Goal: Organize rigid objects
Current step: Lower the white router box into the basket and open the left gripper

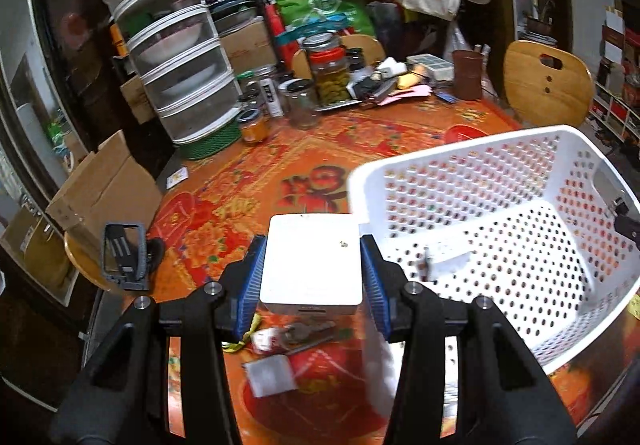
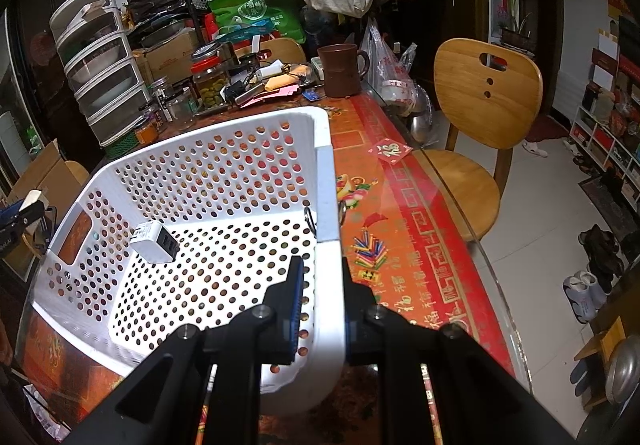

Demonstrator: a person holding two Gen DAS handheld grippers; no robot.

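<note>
Left gripper (image 1: pixel 312 277) clamps a white box (image 1: pixel 312 261) — basket (image 1: pixel 460 165) at two o'clock awaits — while right gripper (image 2: pixel 320 285) pinches its rim.

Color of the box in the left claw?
White box; clearest in left wrist view.

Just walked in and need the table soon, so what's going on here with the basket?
A person is tidying loose items into the white basket using handheld tongs. The left tongs grip a white box above the table beside the basket. The right tongs clamp the basket's wall, steadying it. A white charger already lies inside; keys and a small white item remain on the table.
</note>
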